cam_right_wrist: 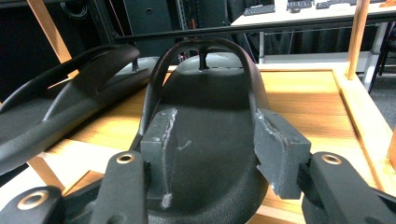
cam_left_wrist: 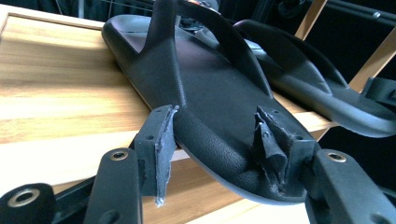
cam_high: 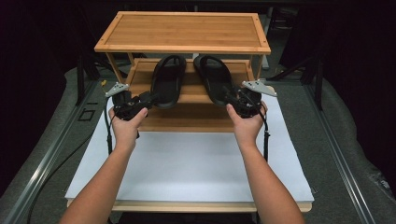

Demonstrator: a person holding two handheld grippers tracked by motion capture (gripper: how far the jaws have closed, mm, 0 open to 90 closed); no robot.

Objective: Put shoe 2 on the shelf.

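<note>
A: Gripping both slippers at the heel. Left gripper [cam_high: 148,99] has its jaws pressed on the heel of the left flip-flop [cam_high: 168,80]; in the left gripper view its pads [cam_left_wrist: 164,142] squeeze either side of the sole.

B: And the right?

A: Same. Right gripper [cam_high: 232,97] is pinching the heel of the right flip-flop [cam_high: 215,78]; the right gripper view has the pads [cam_right_wrist: 161,140] tight on the heel edges.

B: Where do the shoes sit?

A: Middle shelf [cam_high: 191,88] of the bamboo shoe rack [cam_high: 182,31], side by side, toes to the back, heels hanging over the front edge. Both black, thong straps upright.

B: The rack?

A: On the far end of the white table top [cam_high: 187,163], under the top shelf. Left hand [cam_high: 125,125] and right hand [cam_high: 247,125] hold the grippers, forearms in from the bottom.
</note>
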